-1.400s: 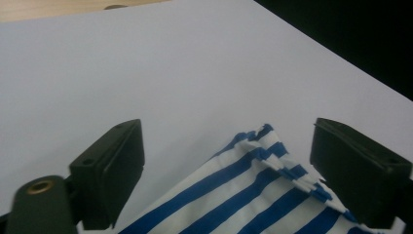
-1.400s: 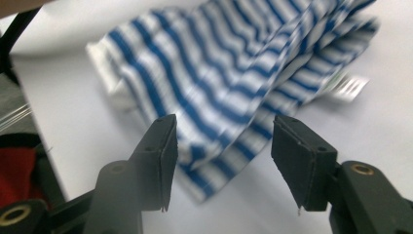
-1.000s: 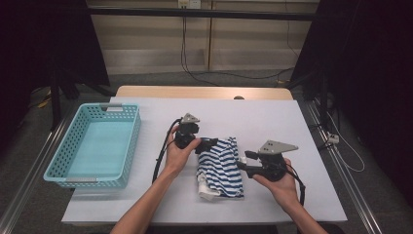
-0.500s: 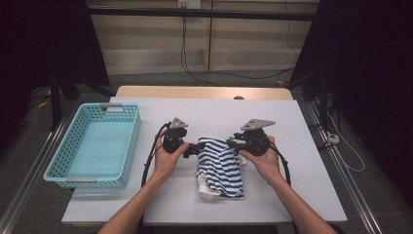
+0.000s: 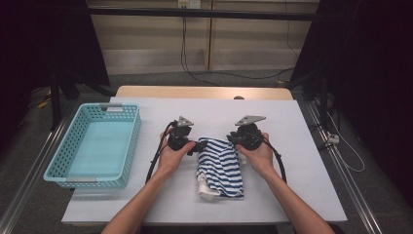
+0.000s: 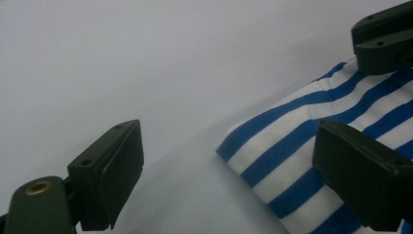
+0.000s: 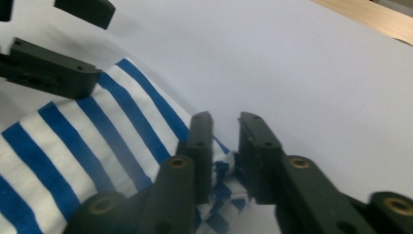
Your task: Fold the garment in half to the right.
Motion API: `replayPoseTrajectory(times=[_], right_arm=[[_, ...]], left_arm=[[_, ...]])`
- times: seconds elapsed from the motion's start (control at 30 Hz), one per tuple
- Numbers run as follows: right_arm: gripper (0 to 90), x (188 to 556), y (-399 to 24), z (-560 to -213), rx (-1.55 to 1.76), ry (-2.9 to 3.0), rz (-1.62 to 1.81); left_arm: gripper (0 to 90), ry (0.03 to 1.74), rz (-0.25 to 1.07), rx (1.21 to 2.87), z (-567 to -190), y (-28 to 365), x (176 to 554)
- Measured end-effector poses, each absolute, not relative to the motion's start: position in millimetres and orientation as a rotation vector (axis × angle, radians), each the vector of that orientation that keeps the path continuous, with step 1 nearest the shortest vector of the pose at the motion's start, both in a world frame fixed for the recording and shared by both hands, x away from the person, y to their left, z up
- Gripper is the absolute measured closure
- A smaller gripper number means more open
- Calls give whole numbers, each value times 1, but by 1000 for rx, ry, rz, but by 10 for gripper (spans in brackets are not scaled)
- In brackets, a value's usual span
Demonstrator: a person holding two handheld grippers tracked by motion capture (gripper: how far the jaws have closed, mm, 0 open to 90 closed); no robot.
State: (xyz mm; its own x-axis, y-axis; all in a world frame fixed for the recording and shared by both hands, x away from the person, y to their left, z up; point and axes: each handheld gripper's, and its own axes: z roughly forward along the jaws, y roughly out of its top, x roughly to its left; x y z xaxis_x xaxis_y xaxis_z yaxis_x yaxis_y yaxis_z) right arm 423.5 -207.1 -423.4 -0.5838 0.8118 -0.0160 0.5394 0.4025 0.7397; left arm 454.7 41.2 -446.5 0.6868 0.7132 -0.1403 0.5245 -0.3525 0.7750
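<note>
Striped cloth (image 5: 221, 165) lies on white table (image 5: 292, 146), dark room around.

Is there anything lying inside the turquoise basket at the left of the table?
No: in the high view the turquoise basket shows only its own bare floor, while the striped cloth lies on the table to its right.

The striped cloth (image 5: 220, 165) is a soft garment in blue and white bands, folded into a rough upright rectangle. It lies flat on the white surface (image 5: 302, 146), near its middle. A plain white bit of fabric pokes out at its lower left corner. In the left gripper view its folded corner (image 6: 292, 141) rests neatly on the surface; in the right gripper view its far edge (image 7: 221, 165) is bunched and creased.
</note>
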Motion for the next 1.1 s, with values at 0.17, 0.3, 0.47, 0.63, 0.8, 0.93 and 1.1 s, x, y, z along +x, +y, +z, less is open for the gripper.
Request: replayPoseTrajectory(times=[0.17, 0.3, 0.47, 0.63, 0.8, 0.93, 1.1], right_arm=[[900, 421, -217, -429, 1207, 2288, 1003], [900, 421, -224, -432, 1208, 2287, 1002], [900, 424, -228, -436, 1225, 2278, 995], [900, 429, -232, -439, 1236, 2276, 1026], [711, 426, -233, -431, 1239, 2287, 1099], [662, 425, -231, -436, 1247, 2334, 1050], [651, 428, -234, -449, 1306, 2370, 1023]], left_arm=[[115, 958, 324, 2036, -448, 37, 455], [114, 965, 315, 2038, -451, 38, 456], [173, 943, 284, 2042, -451, 38, 456], [333, 960, 221, 2025, -450, 36, 454], [345, 968, 239, 2035, -452, 33, 454], [374, 961, 237, 2075, -454, 32, 454], [572, 976, 219, 2082, -457, 30, 454]])
